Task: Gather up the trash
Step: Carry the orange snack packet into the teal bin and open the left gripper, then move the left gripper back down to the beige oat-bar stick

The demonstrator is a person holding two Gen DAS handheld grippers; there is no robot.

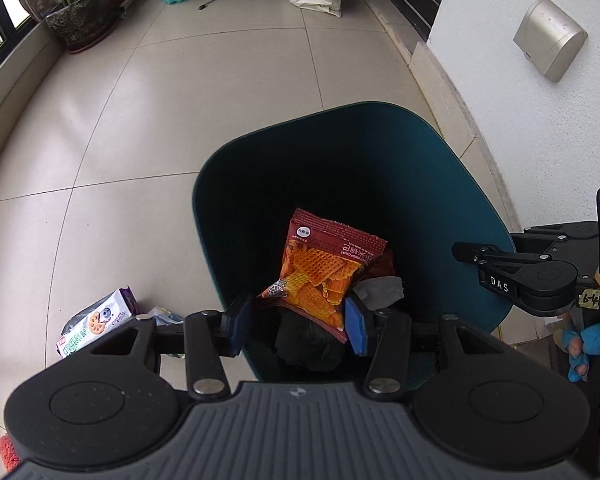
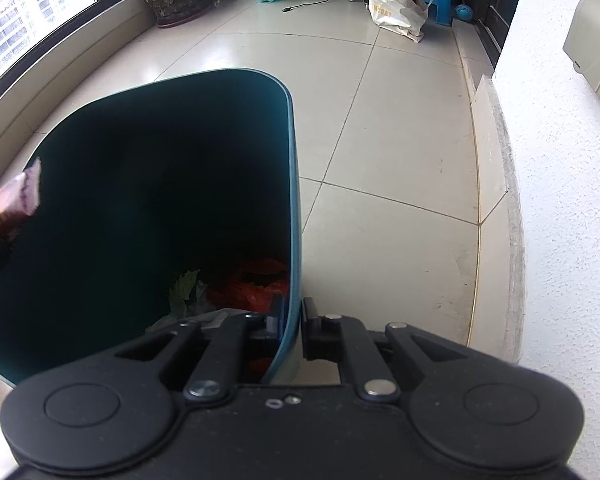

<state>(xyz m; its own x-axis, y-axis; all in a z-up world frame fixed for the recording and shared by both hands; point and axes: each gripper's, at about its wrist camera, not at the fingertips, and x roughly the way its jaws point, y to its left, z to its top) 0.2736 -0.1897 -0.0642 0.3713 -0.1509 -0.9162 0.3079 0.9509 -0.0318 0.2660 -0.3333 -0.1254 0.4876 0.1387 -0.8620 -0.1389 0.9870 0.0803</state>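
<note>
Over the bin [image 1: 440, 184], my left gripper [image 1: 298, 326] seemingly pinches the snack bag [image 1: 320, 276] while my right gripper [image 2: 292, 322] clamps the rim; letting go off-centre could drop it outside.

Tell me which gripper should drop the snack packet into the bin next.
Left. The left gripper already holds the orange snack packet over the open teal bin. The right gripper is clamped on the bin's rim, steadying it.
</note>
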